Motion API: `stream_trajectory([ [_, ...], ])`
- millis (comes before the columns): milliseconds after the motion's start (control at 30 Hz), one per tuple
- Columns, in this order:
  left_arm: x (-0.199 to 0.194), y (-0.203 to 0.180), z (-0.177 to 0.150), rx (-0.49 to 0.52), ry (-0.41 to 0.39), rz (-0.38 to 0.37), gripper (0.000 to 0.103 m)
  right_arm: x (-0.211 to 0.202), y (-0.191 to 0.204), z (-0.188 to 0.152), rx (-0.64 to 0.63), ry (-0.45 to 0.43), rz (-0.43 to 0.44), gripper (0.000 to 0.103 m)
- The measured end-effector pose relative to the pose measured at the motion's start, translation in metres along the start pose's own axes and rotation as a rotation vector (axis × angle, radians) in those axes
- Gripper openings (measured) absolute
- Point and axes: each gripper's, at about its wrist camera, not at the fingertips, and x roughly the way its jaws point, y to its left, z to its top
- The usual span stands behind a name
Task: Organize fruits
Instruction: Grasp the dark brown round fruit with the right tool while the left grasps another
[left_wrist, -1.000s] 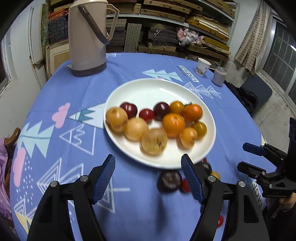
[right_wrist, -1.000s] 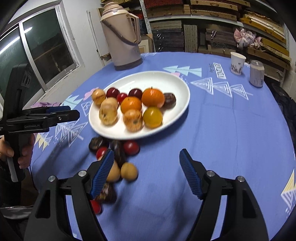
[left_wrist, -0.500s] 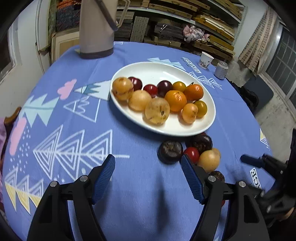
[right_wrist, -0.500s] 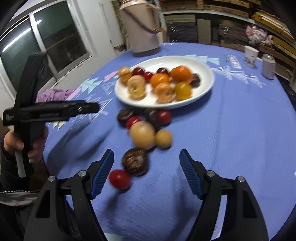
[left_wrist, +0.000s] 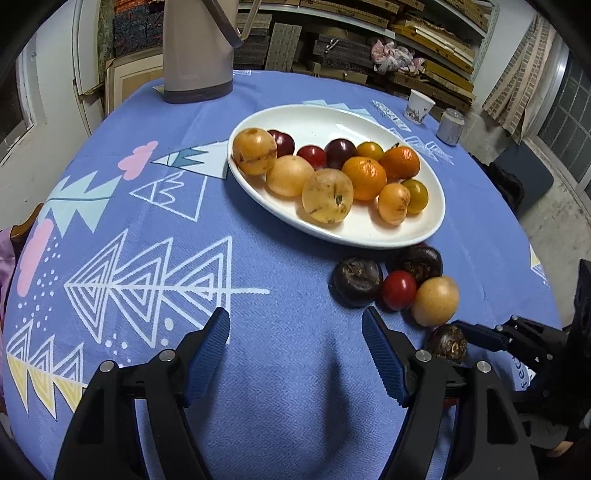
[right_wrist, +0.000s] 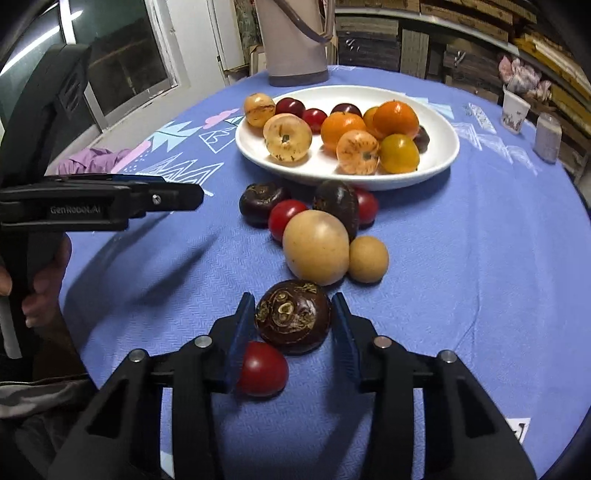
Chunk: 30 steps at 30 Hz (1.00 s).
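Note:
A white plate (left_wrist: 369, 236) (right_wrist: 369, 181) holds several yellow, orange and dark red fruits. Loose fruits lie on the blue cloth in front of it: dark brown ones, red tomatoes, a big tan fruit (right_wrist: 316, 247) and a small tan one (right_wrist: 368, 259). My right gripper (right_wrist: 293, 325) has closed around a dark brown fruit (right_wrist: 293, 321) (left_wrist: 447, 341), its pads touching both sides. A red tomato (right_wrist: 263, 369) lies under the left finger. My left gripper (left_wrist: 295, 354) is open and empty above bare cloth, left of the loose fruits.
A beige thermos jug (left_wrist: 197, 48) stands at the table's far side. A paper cup (left_wrist: 419, 107) and a small can (left_wrist: 450, 125) stand at the far right. Shelves of stacked boards line the wall behind. The table edge curves close on the right.
My right gripper moved forward and down and closed onto the dark brown fruit. My left gripper drew back and left, away from the plate.

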Motion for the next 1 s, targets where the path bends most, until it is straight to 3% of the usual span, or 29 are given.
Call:
stream_trajectory([
  [267, 0.016, -0.011, 0.002, 0.042, 0.033, 0.003, 0.075, -0.011, -0.028, -0.004, 0.086, -0.031, 0.07, 0.042],
  [500, 0.033, -0.023, 0.01, 0.067, 0.045, 0.001, 0.075, -0.021, -0.057, -0.011, 0.14, -0.033, 0.042, 0.042],
  [833, 0.054, -0.034, 0.018, 0.117, 0.037, 0.002, 0.075, -0.015, -0.06, -0.016, 0.159, -0.024, 0.052, 0.044],
  [867, 0.055, -0.035, 0.019, 0.124, 0.032, 0.002, 0.074, -0.014, -0.06, -0.016, 0.161, -0.021, 0.051, 0.044],
  [1000, 0.057, -0.039, 0.021, 0.145, 0.001, -0.009, 0.053, -0.012, -0.059, -0.017, 0.159, -0.017, 0.054, 0.049],
])
